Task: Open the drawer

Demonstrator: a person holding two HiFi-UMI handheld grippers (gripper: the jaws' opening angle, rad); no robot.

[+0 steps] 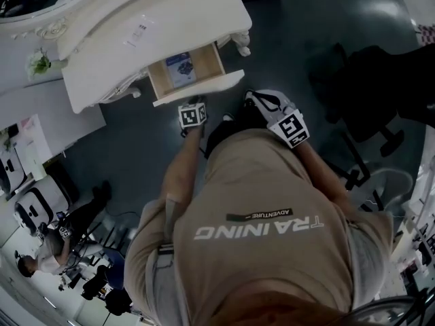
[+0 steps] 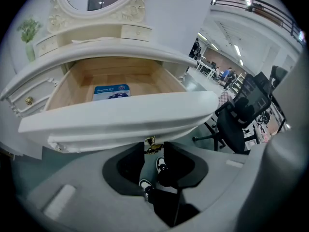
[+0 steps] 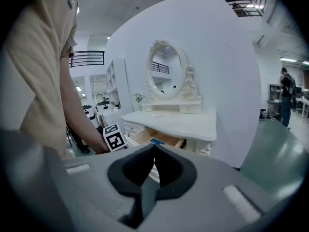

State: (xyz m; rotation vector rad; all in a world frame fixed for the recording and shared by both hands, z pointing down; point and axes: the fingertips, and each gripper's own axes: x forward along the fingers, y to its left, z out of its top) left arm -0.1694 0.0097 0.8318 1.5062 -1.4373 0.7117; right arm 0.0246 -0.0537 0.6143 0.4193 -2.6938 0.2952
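Drawer, upper centre, already well out and nearly done — left gripper grips its brass pull, right gripper closed, empty.

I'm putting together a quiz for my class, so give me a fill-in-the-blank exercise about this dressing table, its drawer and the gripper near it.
1. The drawer of the white dressing table stands ___.
2. The flat packet lying inside it is white and ___.
3. The left gripper has its jaw tips at the drawer's brass ___.
4. Above the tabletop rises an oval ___ in an ornate white frame.
Missing words: open; blue; handle; mirror.
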